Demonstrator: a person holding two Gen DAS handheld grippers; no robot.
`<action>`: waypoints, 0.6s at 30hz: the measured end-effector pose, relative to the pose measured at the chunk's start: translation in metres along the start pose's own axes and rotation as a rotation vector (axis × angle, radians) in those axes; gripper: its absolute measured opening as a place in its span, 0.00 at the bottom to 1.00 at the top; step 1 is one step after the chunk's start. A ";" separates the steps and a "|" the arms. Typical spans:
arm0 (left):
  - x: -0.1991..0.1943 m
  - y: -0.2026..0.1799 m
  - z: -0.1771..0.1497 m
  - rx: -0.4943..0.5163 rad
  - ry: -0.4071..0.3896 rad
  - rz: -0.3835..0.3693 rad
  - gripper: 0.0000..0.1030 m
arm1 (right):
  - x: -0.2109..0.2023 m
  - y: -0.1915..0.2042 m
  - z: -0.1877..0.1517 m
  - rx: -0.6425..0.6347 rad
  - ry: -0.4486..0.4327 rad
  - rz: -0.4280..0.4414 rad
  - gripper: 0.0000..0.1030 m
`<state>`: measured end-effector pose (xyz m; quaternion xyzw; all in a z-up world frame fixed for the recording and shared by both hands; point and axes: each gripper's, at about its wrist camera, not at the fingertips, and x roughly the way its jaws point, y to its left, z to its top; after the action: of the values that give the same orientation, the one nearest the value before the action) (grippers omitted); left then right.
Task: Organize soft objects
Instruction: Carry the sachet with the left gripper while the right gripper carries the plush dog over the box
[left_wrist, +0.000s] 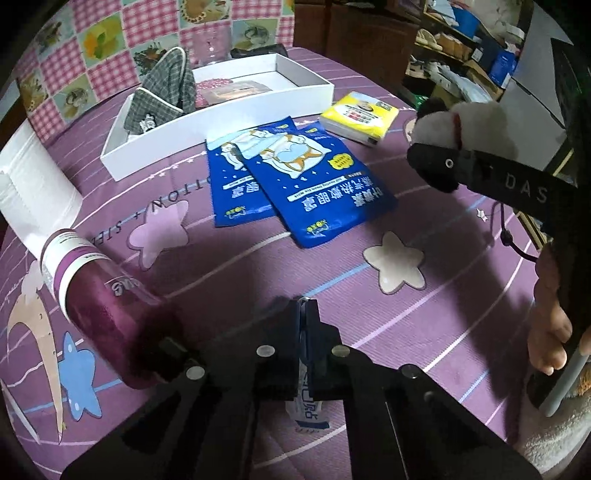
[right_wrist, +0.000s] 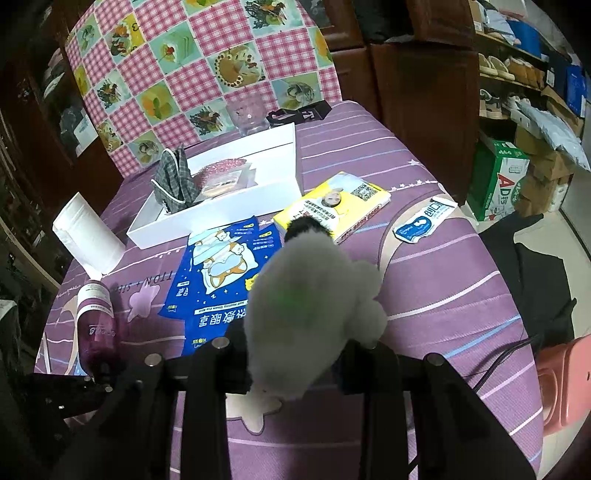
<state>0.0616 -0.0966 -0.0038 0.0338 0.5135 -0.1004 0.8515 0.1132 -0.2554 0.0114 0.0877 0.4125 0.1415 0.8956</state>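
My left gripper (left_wrist: 301, 306) is at the bottom of the left wrist view, shut on a small blue-and-white packet (left_wrist: 308, 410) that stands on edge between its fingers above the purple bedspread (left_wrist: 369, 332). My right gripper (right_wrist: 295, 343) is shut on a white plush toy (right_wrist: 306, 295) with black ears; the plush toy (left_wrist: 476, 125) also shows at the right of the left wrist view. Two blue eye-mask packets (left_wrist: 295, 184) overlap in the middle. A yellow tissue pack (left_wrist: 360, 116) lies behind them. Another small packet (right_wrist: 424, 221) lies flat at the right.
A white open box (left_wrist: 221, 122) at the back holds a grey checked pouch (left_wrist: 166, 92) and a pink item. A purple bottle (left_wrist: 103, 306) lies at the left beside a paper roll (left_wrist: 33, 192). A glass jar (right_wrist: 247, 114) stands behind the box. A hand (left_wrist: 550, 332) grips the right tool.
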 end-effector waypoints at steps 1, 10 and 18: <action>-0.001 0.001 0.000 -0.003 -0.005 0.005 0.01 | 0.000 0.001 0.000 -0.003 -0.001 0.000 0.32; -0.022 0.011 0.011 -0.061 -0.070 0.015 0.00 | -0.006 0.005 -0.004 -0.015 -0.012 0.020 0.32; -0.048 0.029 0.021 -0.108 -0.127 0.036 0.00 | -0.017 0.021 -0.002 -0.067 -0.021 0.101 0.32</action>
<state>0.0638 -0.0649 0.0468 -0.0094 0.4624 -0.0590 0.8847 0.0977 -0.2408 0.0278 0.0800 0.3933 0.1992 0.8940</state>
